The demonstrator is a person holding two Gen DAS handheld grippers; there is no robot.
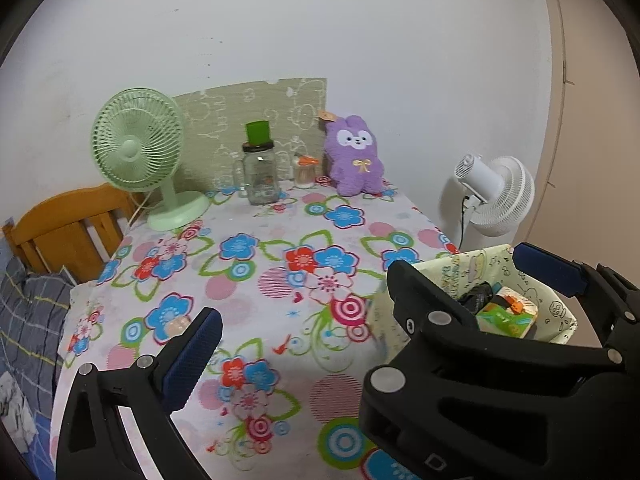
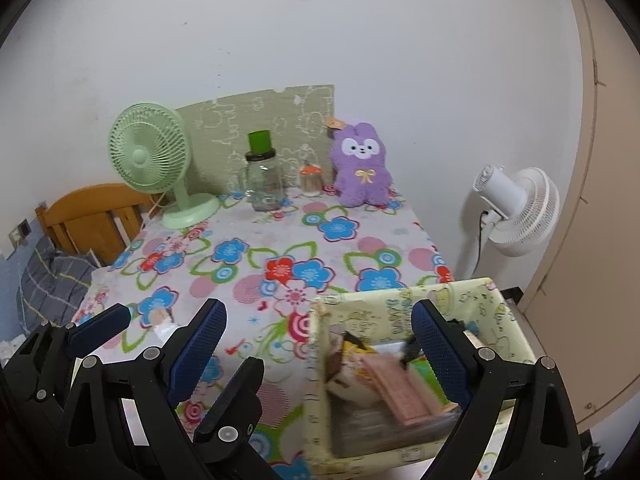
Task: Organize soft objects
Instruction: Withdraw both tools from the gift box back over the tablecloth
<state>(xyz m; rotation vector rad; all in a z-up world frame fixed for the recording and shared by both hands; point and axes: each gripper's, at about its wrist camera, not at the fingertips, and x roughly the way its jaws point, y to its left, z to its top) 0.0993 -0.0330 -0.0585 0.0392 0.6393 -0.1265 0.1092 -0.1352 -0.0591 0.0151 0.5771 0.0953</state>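
A purple plush bunny (image 1: 354,160) (image 2: 362,166) sits upright at the far right corner of the flowered tablecloth (image 1: 256,280), against the wall. A pale yellow fabric box (image 1: 480,254) (image 2: 400,292) stands at the table's near right edge, holding a green tissue pack (image 1: 506,316), a pink flat item (image 2: 404,388) and a blurred soft toy (image 2: 348,360). My left gripper (image 1: 316,320) is open over the near tablecloth, holding nothing; its right finger is hidden. My right gripper (image 2: 320,306) (image 1: 460,260) is open at the box, its right finger inside it, and also holds nothing.
A green desk fan (image 1: 136,148), a glass jar with a green lid (image 1: 262,176) and a small orange-topped jar (image 1: 306,172) line the table's far edge. A white floor fan (image 1: 496,196) stands to the right. A wooden headboard (image 1: 68,224) and bedding lie to the left.
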